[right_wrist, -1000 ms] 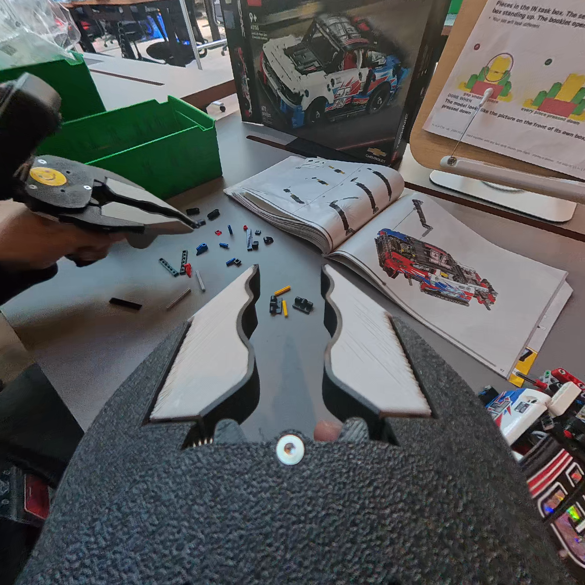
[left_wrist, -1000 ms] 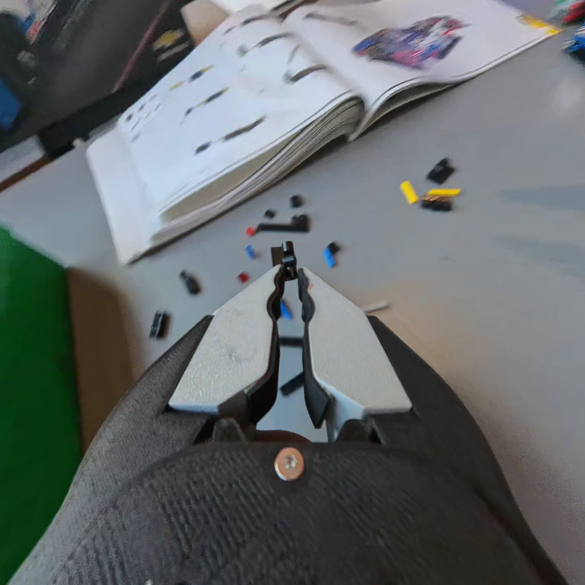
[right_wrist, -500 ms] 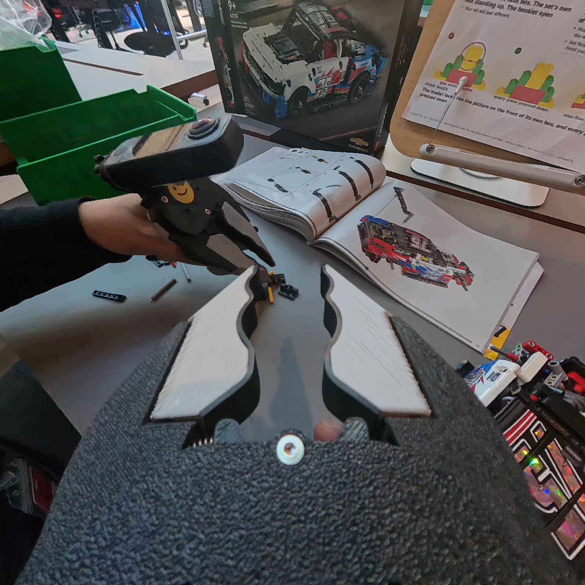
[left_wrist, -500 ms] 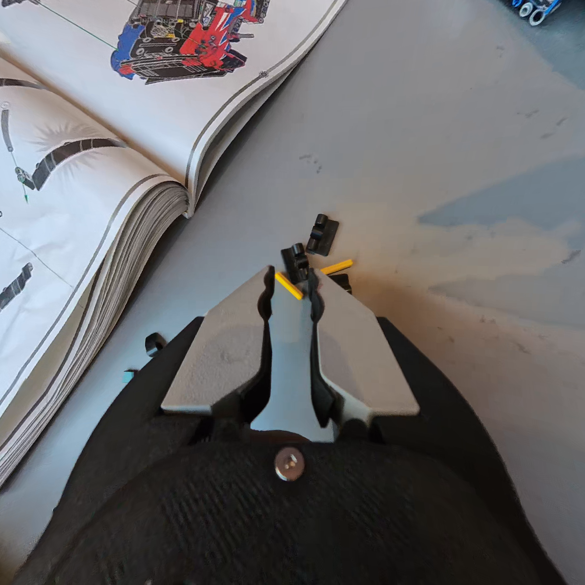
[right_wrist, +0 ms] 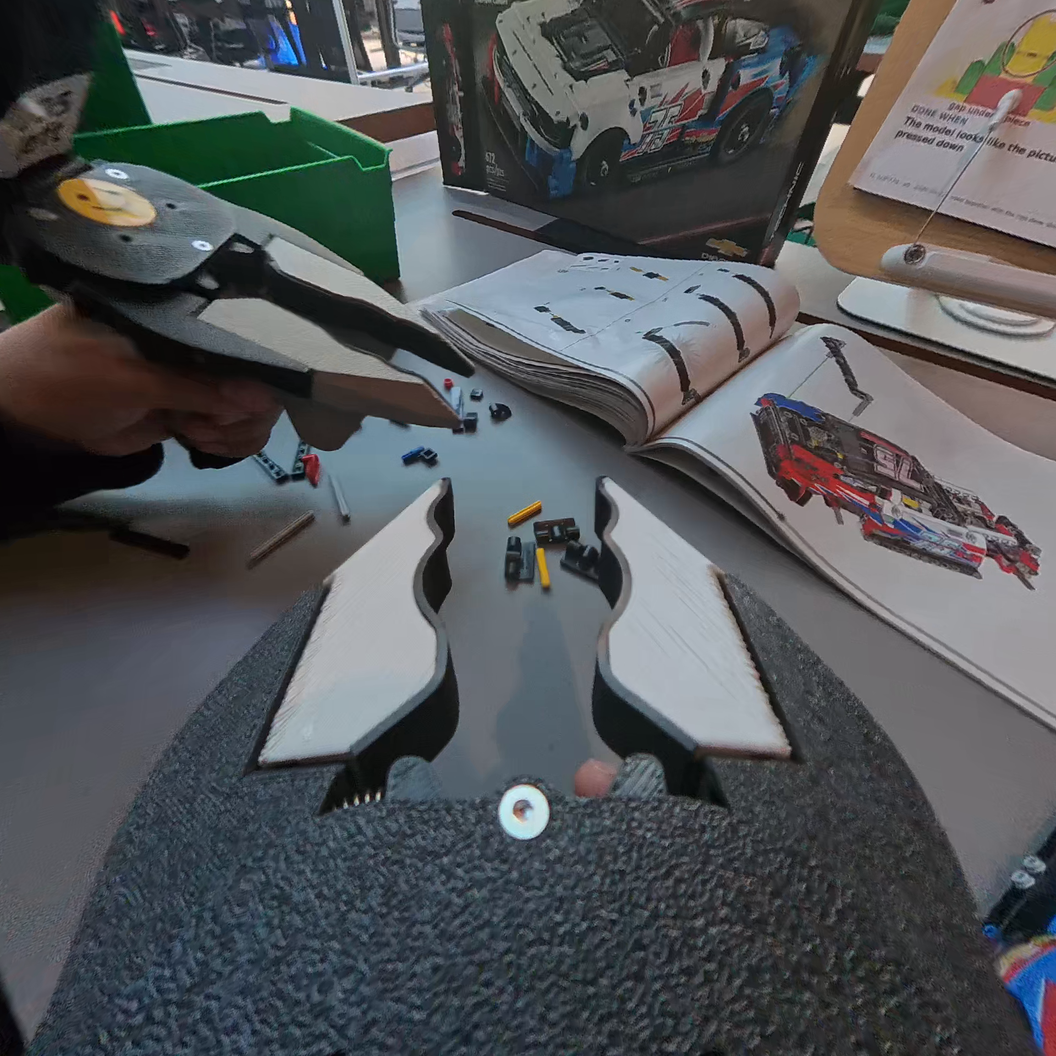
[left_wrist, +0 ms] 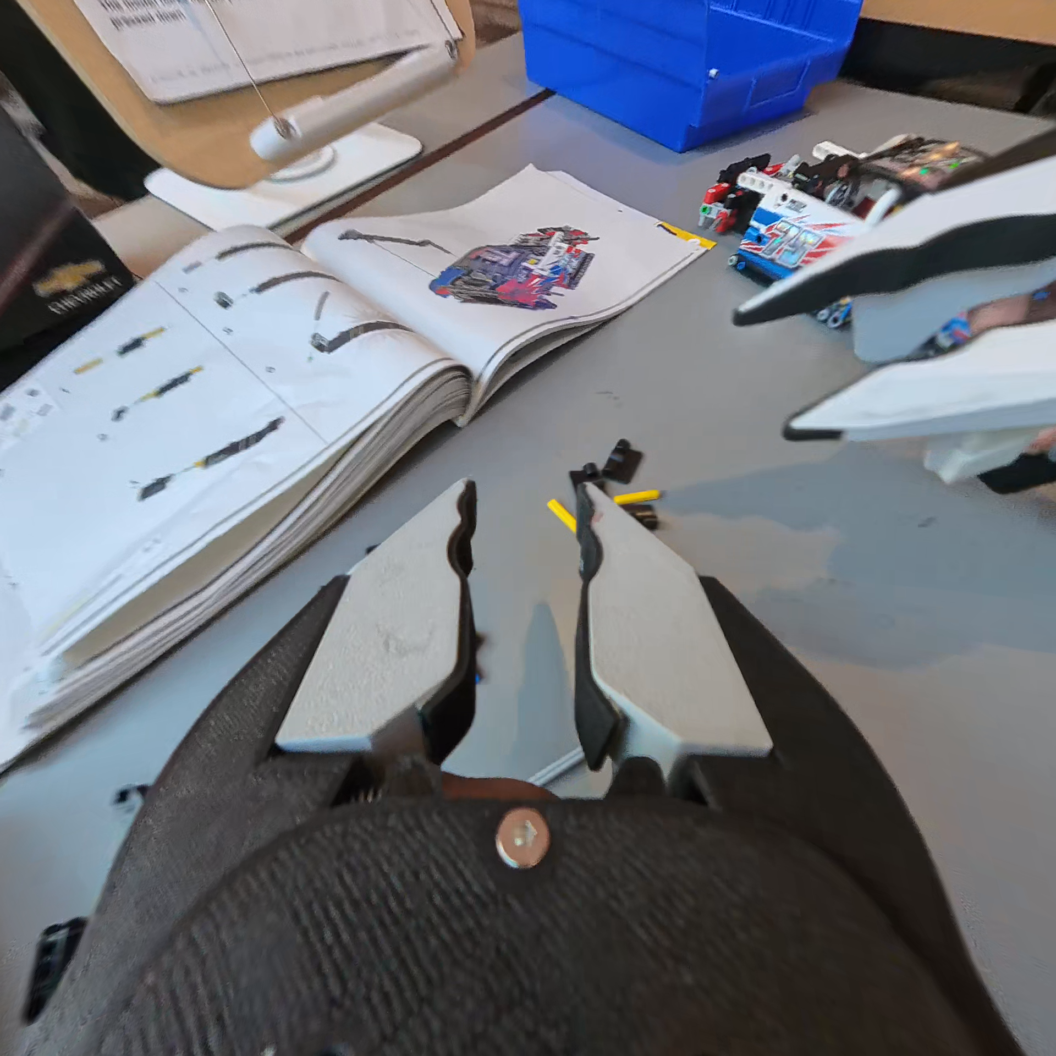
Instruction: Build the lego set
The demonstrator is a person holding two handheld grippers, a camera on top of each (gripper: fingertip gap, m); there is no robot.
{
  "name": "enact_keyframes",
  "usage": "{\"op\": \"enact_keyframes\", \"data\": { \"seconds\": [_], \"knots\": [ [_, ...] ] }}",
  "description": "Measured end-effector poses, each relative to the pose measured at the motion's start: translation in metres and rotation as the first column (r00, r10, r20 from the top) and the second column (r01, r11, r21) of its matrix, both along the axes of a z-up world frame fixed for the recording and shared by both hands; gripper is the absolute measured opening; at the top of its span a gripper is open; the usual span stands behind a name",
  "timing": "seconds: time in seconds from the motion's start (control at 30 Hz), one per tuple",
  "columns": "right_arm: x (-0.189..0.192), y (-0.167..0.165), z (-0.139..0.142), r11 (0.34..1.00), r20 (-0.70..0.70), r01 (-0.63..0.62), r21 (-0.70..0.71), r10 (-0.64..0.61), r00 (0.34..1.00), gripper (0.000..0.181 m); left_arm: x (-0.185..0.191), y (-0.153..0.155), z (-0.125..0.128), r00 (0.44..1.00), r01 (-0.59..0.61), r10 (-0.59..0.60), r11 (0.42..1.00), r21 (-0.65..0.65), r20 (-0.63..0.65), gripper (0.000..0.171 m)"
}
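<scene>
A small cluster of Lego pieces lies on the grey table: two yellow axles [right_wrist: 524, 512] [right_wrist: 543, 567] and three small black connectors [right_wrist: 555, 531] [right_wrist: 519, 561] [right_wrist: 580, 557]. My right gripper [right_wrist: 523, 486] is open and empty, hovering just short of the cluster. My left gripper [left_wrist: 524, 491] is open and empty, its tips just short of a yellow axle [left_wrist: 562, 514] and the black pieces [left_wrist: 623, 457]. In the right wrist view the left gripper [right_wrist: 464, 398] is raised at the left. The right gripper [left_wrist: 763, 374] shows at the right of the left wrist view.
The open instruction booklet [right_wrist: 628, 343] lies behind the cluster, with the set's box [right_wrist: 628, 114] and a paper stand [right_wrist: 943, 274] beyond. A green bin [right_wrist: 257, 166] is at back left, a blue bin [left_wrist: 686, 68] at back right. The part-built car [left_wrist: 800, 228] sits right. More loose pieces [right_wrist: 417, 455] lie left.
My left gripper carried a small black piece from the left pile to the yellow-and-black cluster, opened, left it there and drew back. My right gripper stayed open and moved closer to the cluster.
</scene>
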State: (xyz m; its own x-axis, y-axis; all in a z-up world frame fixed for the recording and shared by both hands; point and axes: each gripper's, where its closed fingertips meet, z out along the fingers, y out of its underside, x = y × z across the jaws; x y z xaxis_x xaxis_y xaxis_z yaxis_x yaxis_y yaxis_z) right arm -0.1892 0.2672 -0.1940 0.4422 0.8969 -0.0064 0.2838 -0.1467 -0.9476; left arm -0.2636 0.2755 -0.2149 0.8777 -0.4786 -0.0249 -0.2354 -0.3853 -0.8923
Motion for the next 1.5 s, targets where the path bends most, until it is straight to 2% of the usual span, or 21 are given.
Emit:
{"op": "enact_keyframes", "data": {
  "seconds": [0.17, 0.23, 0.33, 0.4, 0.53, 0.8, 1.27, 1.5],
  "knots": [
    [-0.029, 0.043, 0.007, 0.996, -0.059, 0.061, 0.070, -0.057, 0.997, 0.049, -0.019, -0.002, 0.005, 0.996, -0.006, 0.019, 0.988, 0.151, -0.084, 0.039],
    [-0.041, 0.059, 0.014, 0.992, -0.101, 0.080, 0.100, -0.070, 0.992, 0.050, -0.024, -0.006, 0.003, 0.995, -0.014, 0.030, 0.988, 0.151, -0.099, 0.041],
    [-0.056, 0.078, 0.018, 0.989, -0.131, 0.098, 0.113, -0.083, 0.988, 0.049, -0.030, -0.006, 0.003, 0.990, -0.042, 0.065, 0.982, 0.183, -0.122, 0.035],
    [-0.064, 0.085, 0.021, 0.988, -0.157, 0.102, 0.112, -0.084, 0.984, 0.049, -0.030, -0.005, -0.005, 0.989, -0.050, 0.070, 0.987, 0.153, -0.130, 0.036],
    [-0.070, 0.083, 0.010, 0.987, -0.122, 0.075, 0.142, -0.058, 0.991, 0.047, -0.029, -0.005, -0.016, 0.994, -0.049, 0.057, 0.995, 0.090, -0.092, 0.036],
    [-0.068, 0.074, 0.016, 0.985, -0.129, 0.040, 0.168, -0.019, 0.992, 0.045, -0.036, -0.003, -0.006, 0.995, -0.086, 0.090, 0.991, 0.105, -0.034, 0.035],
    [-0.067, 0.073, 0.011, 0.996, -0.158, 0.014, 0.090, 0.000, 0.987, 0.043, -0.037, -0.003, -0.008, 0.993, -0.091, 0.100, 0.988, 0.123, -0.067, 0.032],
    [-0.067, 0.074, 0.010, 0.995, -0.148, 0.014, 0.100, 0.001, 0.989, 0.041, -0.038, -0.002, -0.008, 0.992, -0.095, 0.104, 0.988, 0.124, -0.070, 0.031]
  ]
}}
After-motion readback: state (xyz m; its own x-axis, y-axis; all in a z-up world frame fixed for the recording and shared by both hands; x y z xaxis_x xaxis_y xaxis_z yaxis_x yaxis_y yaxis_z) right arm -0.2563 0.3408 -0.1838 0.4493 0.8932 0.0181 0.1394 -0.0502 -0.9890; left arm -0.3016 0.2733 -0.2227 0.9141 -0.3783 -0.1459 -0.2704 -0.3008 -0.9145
